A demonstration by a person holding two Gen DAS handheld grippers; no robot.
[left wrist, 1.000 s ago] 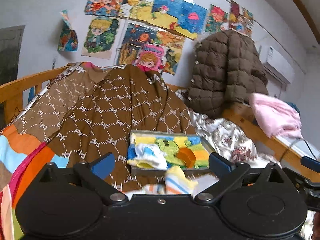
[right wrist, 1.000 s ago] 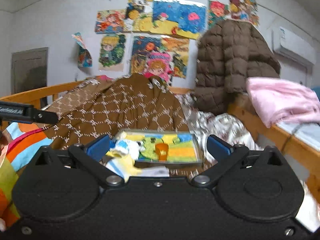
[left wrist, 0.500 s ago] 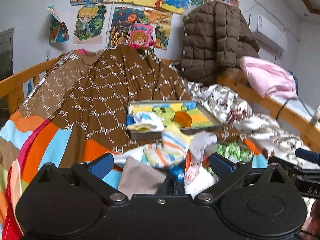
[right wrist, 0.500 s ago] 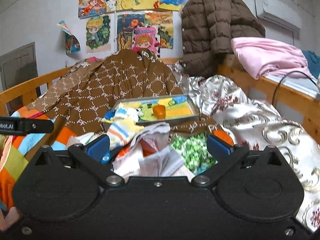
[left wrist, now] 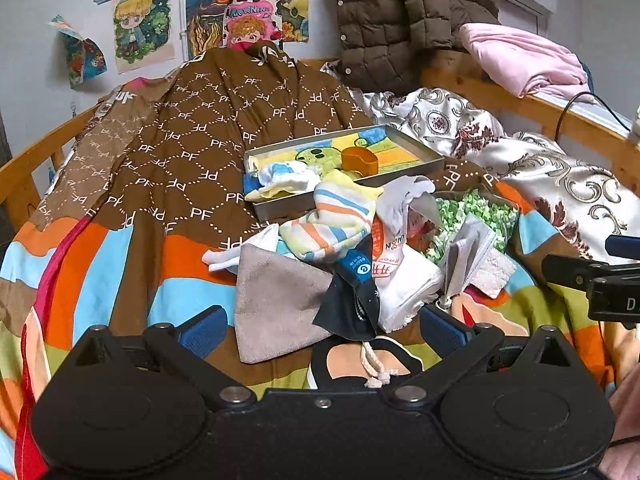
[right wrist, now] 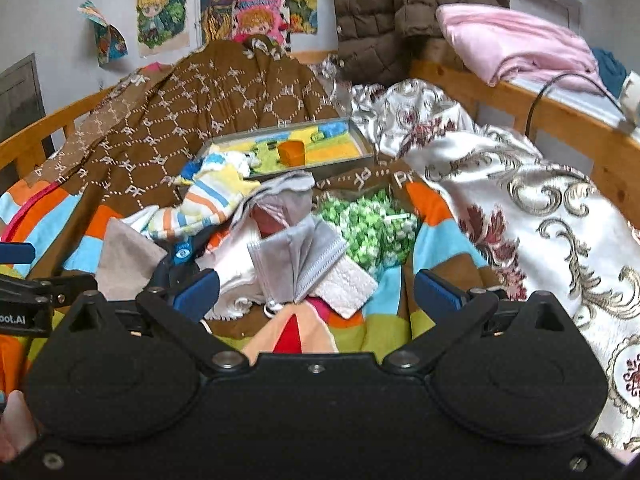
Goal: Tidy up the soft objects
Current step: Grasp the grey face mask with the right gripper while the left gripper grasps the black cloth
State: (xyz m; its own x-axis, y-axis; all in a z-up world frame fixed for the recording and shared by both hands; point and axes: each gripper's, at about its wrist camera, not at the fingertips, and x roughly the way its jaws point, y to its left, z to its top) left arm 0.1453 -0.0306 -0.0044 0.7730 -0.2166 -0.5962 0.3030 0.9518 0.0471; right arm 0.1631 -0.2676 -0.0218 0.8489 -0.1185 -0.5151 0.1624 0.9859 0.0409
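Soft socks, cloths and pouches (left wrist: pixel 344 256) are lying heaped on the colourful bedspread before the metal tray (left wrist: pixel 416 148), now showing closer; both grippers (left wrist: pixel 320 326) (right wrist: pixel 316 292) are hovering lower, fingers spread.

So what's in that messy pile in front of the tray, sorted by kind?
Striped sock: 1
Grey cloth square: 1
Dark blue sock: 1
White printed cloth bag: 1
Grey face mask: 1
Bag of green bits: 1
White textured pad: 1
Total: 7 that I can tell apart.
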